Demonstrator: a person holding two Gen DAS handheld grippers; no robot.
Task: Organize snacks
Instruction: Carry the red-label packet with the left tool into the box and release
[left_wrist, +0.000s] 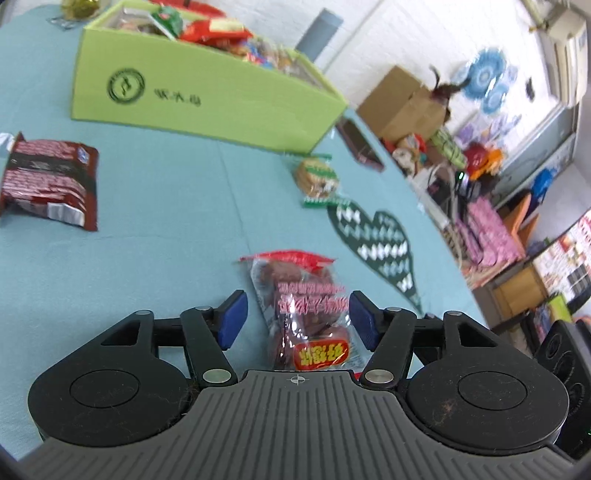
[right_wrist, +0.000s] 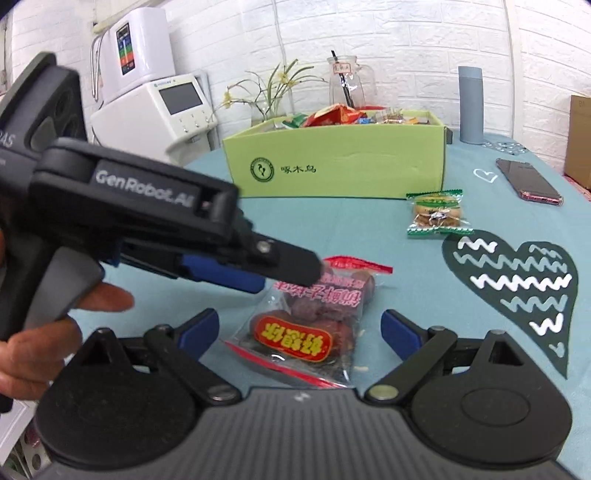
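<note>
On the teal bench (left_wrist: 155, 258), going left to right: dark red foil pack (left_wrist: 50, 181) lies flat at far left, well apart from everything else. Looks stiffer, crinkly film; take it by a sealed end.

Green box (left_wrist: 207, 99) sits at the back, already loaded with mixed snacks. Open top, so anything drops in from above.

Centre is the job in hand: clear bag of brown snacks (right_wrist: 306, 325) with red seal strips and a yellow-on-red label, flat on the bench in front of the box. Judging by looks: light, soft film, lumpy contents that shift, slippery surface. A pinch on the bulge would likely squash or slide. Better bet is the flat red seal at either end, or a grip across the narrow waist.

Left gripper (left_wrist: 297, 317) is roughly half open, blue fingers (left_wrist: 232, 319) straddling the bag on both sides, not pressing it, holding nothing. Right gripper (right_wrist: 299, 336) is wide open, the same bag between its fingers with clear gaps, nothing held. Both are aimed at one bag, so there's a collision risk.

Further right: small green-edged biscuit packet (right_wrist: 439, 214), light, contents probably brittle, so grip the crimped edge. Beyond it a phone (right_wrist: 528, 181) near the bench edge, not a snack, leave it.
</note>
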